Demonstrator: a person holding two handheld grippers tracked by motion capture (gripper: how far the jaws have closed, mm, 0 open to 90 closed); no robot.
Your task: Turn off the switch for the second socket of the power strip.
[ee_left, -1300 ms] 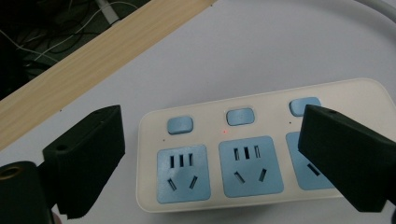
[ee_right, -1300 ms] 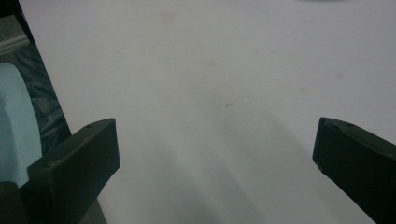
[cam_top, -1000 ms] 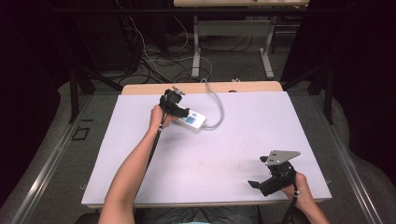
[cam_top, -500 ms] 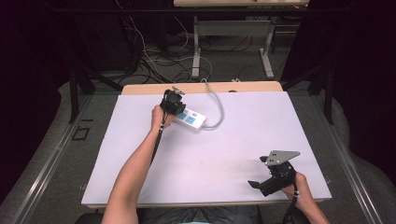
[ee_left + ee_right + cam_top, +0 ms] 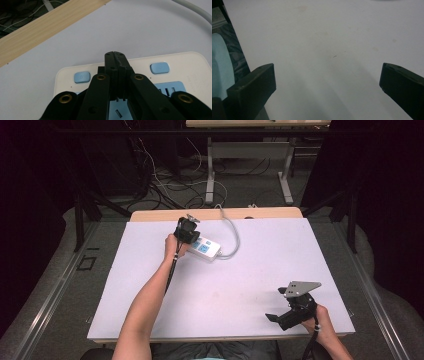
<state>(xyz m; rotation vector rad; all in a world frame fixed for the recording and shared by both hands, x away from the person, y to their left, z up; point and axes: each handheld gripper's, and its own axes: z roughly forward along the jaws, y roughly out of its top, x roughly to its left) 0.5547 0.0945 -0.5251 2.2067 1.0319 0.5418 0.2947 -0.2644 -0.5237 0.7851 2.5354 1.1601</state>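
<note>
A white power strip [image 5: 207, 249] with blue buttons and blue sockets lies at the back left of the white table [image 5: 260, 265]. Its grey cable [image 5: 234, 232] loops to the back edge. My left gripper [image 5: 186, 231] is over the strip's left end. In the left gripper view the left gripper [image 5: 115, 56] is shut with nothing between its jaws. Its tips are over the power strip [image 5: 185, 62], between two blue buttons [image 5: 82, 77] [image 5: 159, 67]; whether they touch it I cannot tell. My right gripper [image 5: 277, 304] stands open near the front right, and the right gripper [image 5: 327, 82] faces bare tabletop.
A wooden strip [image 5: 150, 214] runs along the table's back edge. Behind it are floor cables [image 5: 165, 180] and a metal table leg [image 5: 210, 170]. The table's front edge lies just below the right hand.
</note>
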